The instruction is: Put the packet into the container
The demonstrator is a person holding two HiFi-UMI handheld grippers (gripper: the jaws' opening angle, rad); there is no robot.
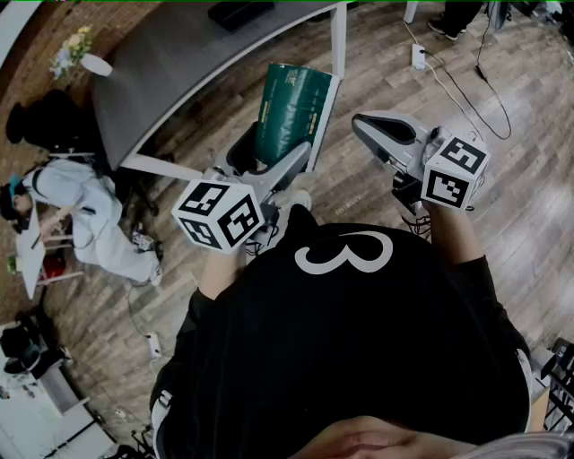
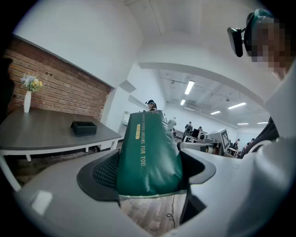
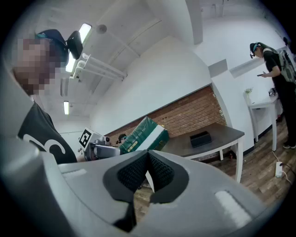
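A dark green packet (image 1: 291,112) with gold lettering stands upright between the jaws of my left gripper (image 1: 269,166), above the wooden floor just in front of the grey table (image 1: 170,72). In the left gripper view both pads press the packet's (image 2: 145,155) lower sides, so the left gripper (image 2: 148,172) is shut on it, jaws wide. A small black container (image 1: 240,11) sits on the table; it also shows in the left gripper view (image 2: 83,127) and the right gripper view (image 3: 200,139). My right gripper (image 1: 363,127) hangs to the packet's right; its pads (image 3: 159,172) meet with nothing between them.
A white vase with flowers (image 1: 79,54) stands on the table's left end. A person in light clothes (image 1: 90,215) crouches on the floor at the left. A power strip with cables (image 1: 418,56) lies on the floor beyond. Another person (image 3: 275,69) stands by a white table (image 3: 264,105).
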